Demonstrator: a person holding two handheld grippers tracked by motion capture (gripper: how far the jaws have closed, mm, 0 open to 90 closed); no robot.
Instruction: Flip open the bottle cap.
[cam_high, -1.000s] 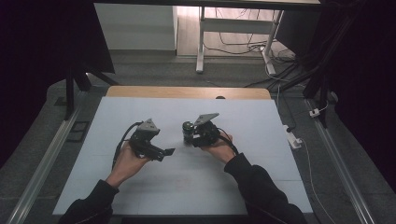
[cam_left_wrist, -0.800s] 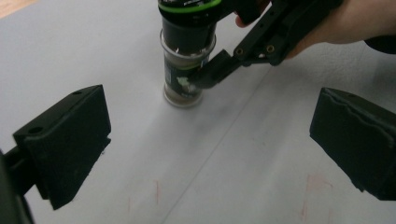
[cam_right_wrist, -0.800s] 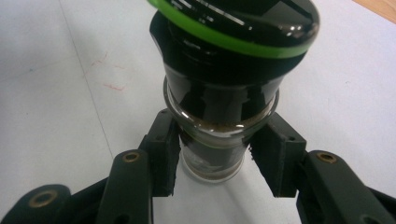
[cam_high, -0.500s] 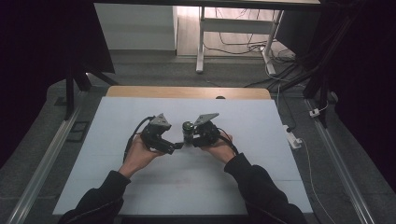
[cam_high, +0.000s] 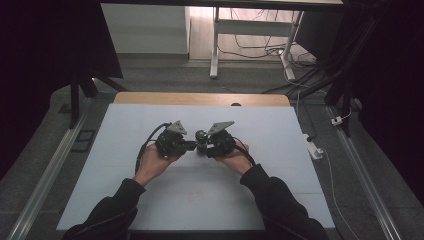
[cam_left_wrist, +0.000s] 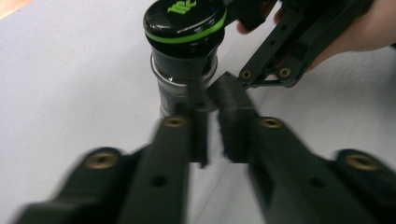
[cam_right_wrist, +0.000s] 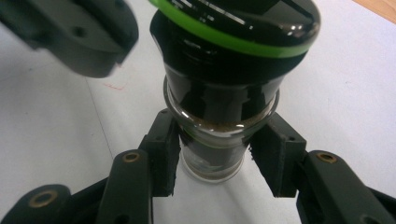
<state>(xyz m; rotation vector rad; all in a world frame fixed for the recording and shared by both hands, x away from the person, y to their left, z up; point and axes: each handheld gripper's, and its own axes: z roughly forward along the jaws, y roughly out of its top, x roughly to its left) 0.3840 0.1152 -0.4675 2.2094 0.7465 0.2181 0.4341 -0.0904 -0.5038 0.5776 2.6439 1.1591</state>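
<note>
The pale table (cam_high: 150, 200) sits in a dim room, cables trailing on the floor behind it. At its middle I have the right gripper (cam_right_wrist: 215, 163) clamped on the glass body of a small jar (cam_right_wrist: 219, 116) with a black, green-ringed lid (cam_left_wrist: 184, 21), standing on the table. My left gripper (cam_left_wrist: 214, 119) has just been closing and its jaws now stand nearly together with nothing between them, tips against the jar's side below the lid. I judge the risk is a push: pressing on could tip the jar or twist it out of the right gripper's hold.
</note>
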